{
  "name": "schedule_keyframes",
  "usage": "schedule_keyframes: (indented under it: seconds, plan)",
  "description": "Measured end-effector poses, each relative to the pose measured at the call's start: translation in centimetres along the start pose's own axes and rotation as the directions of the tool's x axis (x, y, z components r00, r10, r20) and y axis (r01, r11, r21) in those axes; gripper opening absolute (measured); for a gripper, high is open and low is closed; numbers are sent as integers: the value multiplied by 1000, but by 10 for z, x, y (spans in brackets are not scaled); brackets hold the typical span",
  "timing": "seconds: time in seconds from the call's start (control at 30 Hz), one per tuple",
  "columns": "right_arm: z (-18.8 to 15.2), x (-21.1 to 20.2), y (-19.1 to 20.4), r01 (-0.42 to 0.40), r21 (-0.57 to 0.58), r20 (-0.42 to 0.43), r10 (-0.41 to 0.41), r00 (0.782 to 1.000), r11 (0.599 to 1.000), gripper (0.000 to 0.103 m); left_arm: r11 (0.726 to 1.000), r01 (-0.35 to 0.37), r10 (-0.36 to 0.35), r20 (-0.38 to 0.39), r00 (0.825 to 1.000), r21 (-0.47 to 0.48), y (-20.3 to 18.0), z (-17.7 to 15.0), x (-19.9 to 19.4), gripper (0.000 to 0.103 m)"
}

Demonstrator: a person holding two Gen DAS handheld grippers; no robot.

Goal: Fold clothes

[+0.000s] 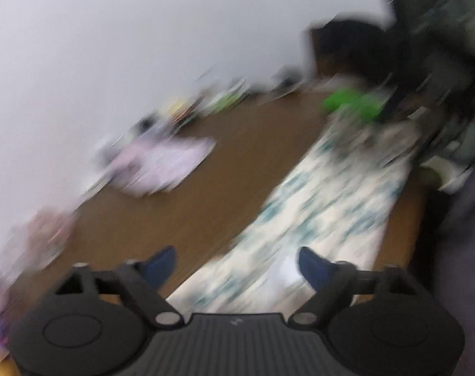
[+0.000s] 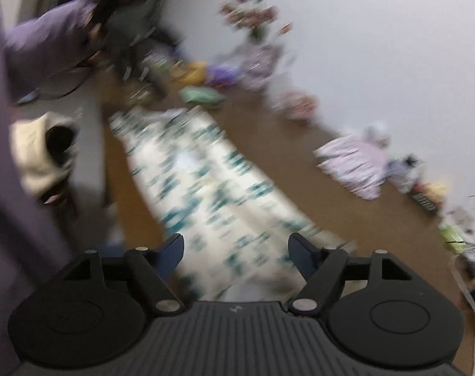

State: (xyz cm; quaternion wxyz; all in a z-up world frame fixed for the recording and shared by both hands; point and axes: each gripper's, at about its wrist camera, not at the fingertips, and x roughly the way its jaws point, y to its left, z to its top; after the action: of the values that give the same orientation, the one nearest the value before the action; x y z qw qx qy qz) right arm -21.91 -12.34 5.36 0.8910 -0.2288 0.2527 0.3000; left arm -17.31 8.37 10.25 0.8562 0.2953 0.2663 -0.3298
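A lived-in home room — a brown wooden counter (image 2: 347, 200) against a plain white wall (image 2: 378, 47), with folded pale lilac clothes (image 2: 356, 164) and blurred pink flowers (image 2: 253, 12) along its far edge.

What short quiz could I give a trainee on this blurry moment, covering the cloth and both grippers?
1. True or false: the left gripper is clamped on the patterned cloth.
2. Which colours is the long cloth on the brown table? A: white with teal print. B: plain red. C: black.
3. Fill in: by the wall lies a folded pale ____ garment.

Key
1. False: its jaws stand apart with nothing pinched between them. The right gripper is open too, above the same cloth.
2. A.
3. Lilac (pale purple).
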Motion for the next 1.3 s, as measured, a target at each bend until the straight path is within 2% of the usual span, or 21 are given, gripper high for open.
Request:
schedule_keyframes:
  seconds: [0.03,0.07,0.1,0.13,0.17,0.2,0.23,0.27,0.37,0.43,0.47,0.53,0.6,0.63,0.67,0.73,0.8,0.9,1.07,1.17,1.3]
  plan:
    - [-3,6,2,-8,-11,-25,8,1000,1000,73,998,60,-61,22,998,28,-10,5,5,93]
    - [-6,12,2,-16,-4,-47,15,999,1000,72,992,82,-79,-31,996,95,-23,7,22,92]
    - [-8,18,0,-24,9,-66,24,998,1000,59,982,77,-62,-91,994,173,-36,5,39,89]
    - [-11,24,-1,-32,23,-86,33,996,999,30,974,76,-51,-121,991,212,-44,2,49,77]
    - [-13,28,-7,-49,57,-92,55,994,997,17,976,107,-81,-142,987,187,-42,-2,57,64]
    - [-14,31,-15,-71,101,-93,80,992,992,11,978,144,-119,-160,980,150,-38,-5,65,55]
    - [-14,32,-22,-79,135,-88,92,992,988,8,980,181,-167,-154,974,79,-28,-8,68,40]
    - [-15,29,-29,-76,173,-72,89,993,982,6,976,218,-216,-139,966,1,-17,-11,70,32]
    - [-14,26,-58,-29,315,-27,39,999,949,6,976,196,-205,-103,973,-98,-1,-26,70,34]
    - [-15,31,-63,39,336,-57,-21,998,941,10,984,152,-162,-112,980,-89,-1,-26,64,36]
    - [-15,35,-60,69,315,-86,-44,995,946,14,991,126,-131,-119,984,-55,-5,-23,59,43]
    - [-11,36,-47,84,233,-97,-63,993,969,42,997,72,-70,-128,989,13,-11,-17,50,53]
    - [-2,29,-36,76,148,-57,-69,996,986,55,997,39,-36,-49,998,62,-15,-4,42,71]
    - [2,24,-34,76,116,-28,-73,997,990,65,996,56,-56,4,998,76,-16,3,39,85]
    - [8,24,-33,73,89,-6,-72,997,993,71,994,67,-73,67,995,91,-18,12,39,93]
    - [21,26,-34,65,38,31,-66,997,997,86,987,97,-116,146,982,129,-22,28,51,94]
    - [33,42,-34,47,-15,20,-47,999,999,92,976,129,-151,121,981,177,-28,42,80,94]
    - [42,70,-31,22,-82,-45,-26,999,996,94,969,134,-141,15,990,208,-32,45,122,94]
    - [29,74,-36,18,-106,-111,-30,993,994,96,975,215,-216,13,976,61,-5,31,135,96]
    - [25,61,-55,-16,-41,-90,12,996,999,97,958,277,-276,25,961,-79,12,15,137,94]
    - [26,68,-77,-63,3,-107,63,992,998,97,937,312,-306,61,950,-157,20,4,132,85]
